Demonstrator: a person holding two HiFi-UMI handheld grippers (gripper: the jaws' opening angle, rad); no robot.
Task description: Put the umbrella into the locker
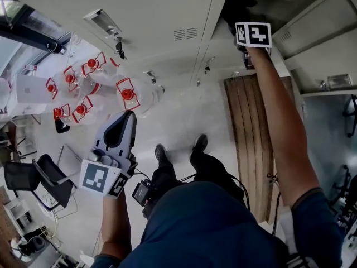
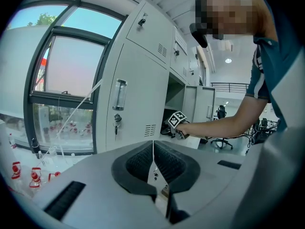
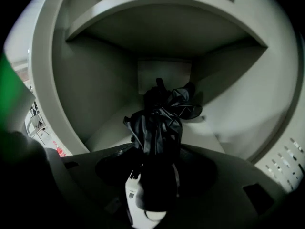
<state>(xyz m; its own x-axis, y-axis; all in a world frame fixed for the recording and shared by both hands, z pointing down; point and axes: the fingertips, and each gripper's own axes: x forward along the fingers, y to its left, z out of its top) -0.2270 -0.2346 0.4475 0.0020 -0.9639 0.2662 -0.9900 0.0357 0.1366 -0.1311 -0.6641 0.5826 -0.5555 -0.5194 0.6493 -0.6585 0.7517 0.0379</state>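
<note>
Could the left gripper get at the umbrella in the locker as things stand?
Probably not: the right gripper occupies the locker opening before the umbrella, and the left gripper sits well back, shut.

umbrella in locker | lying on its floor | between right claw jaws

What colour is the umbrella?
The umbrella is black; the right gripper view shows it best.

1. Head view: from the person's head, facing steeply down over the floor; the locker bank runs along the top edge.
2. Left gripper view: near level, close to the locker fronts; shares the right tool and the open locker with the head view.
3. Right gripper view: very close, facing straight into that open locker.
</note>
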